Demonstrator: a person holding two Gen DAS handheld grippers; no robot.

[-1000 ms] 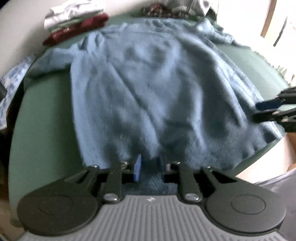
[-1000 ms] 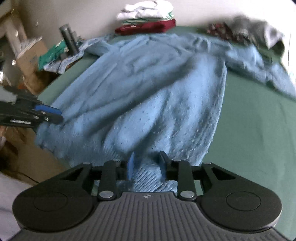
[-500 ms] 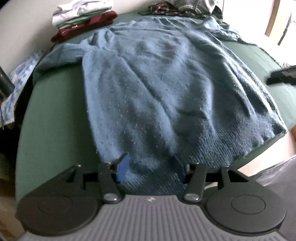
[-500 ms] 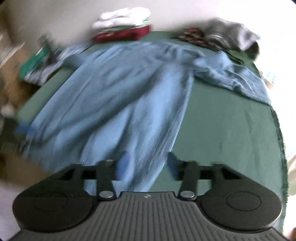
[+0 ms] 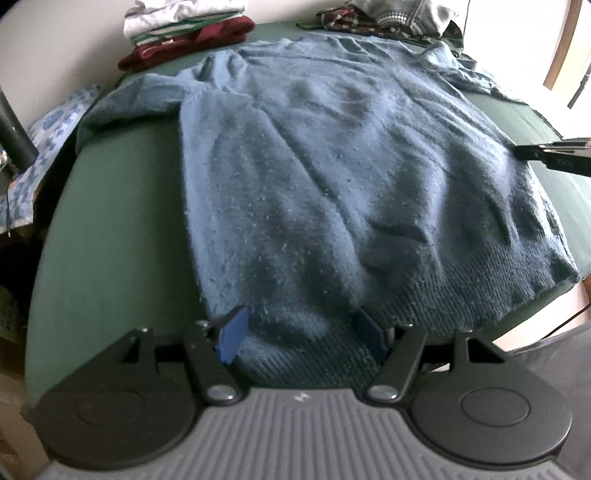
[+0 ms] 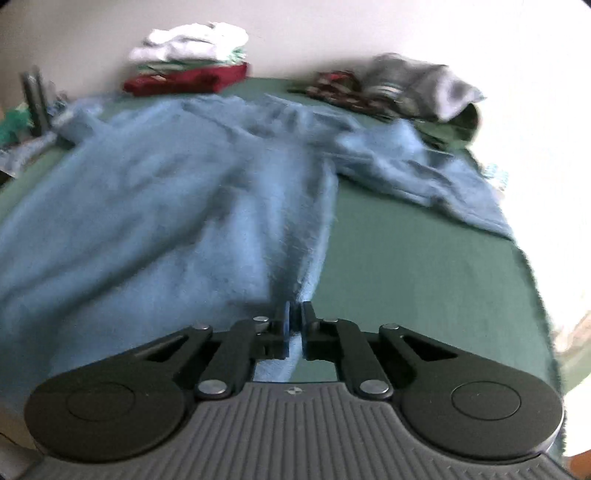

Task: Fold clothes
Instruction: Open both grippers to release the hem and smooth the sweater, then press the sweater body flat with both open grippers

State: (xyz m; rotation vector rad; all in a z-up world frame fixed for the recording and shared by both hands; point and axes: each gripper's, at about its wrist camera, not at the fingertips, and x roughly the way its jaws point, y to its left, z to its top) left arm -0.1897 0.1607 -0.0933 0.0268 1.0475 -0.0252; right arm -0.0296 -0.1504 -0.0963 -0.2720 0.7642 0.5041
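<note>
A blue knit sweater (image 5: pixel 332 166) lies spread flat on the green table (image 5: pixel 122 206), ribbed hem toward me, sleeves out to both sides. My left gripper (image 5: pixel 301 334) is open, its jaws wide apart over the hem near the sweater's left corner. In the right wrist view my right gripper (image 6: pixel 293 321) is shut on the sweater's (image 6: pixel 184 206) right side edge. The right gripper also shows at the right edge of the left wrist view (image 5: pixel 550 157).
A stack of folded clothes (image 5: pixel 184 33) (image 6: pixel 188 70) sits at the far left of the table. A heap of unfolded clothes (image 5: pixel 388 16) (image 6: pixel 399 92) lies at the far right. A patterned cloth (image 5: pixel 44 147) hangs off the left side.
My left gripper has opened wide, letting go of the hem. My right gripper let go of the hem corner, moved up the right side and shut on the sweater's edge.
</note>
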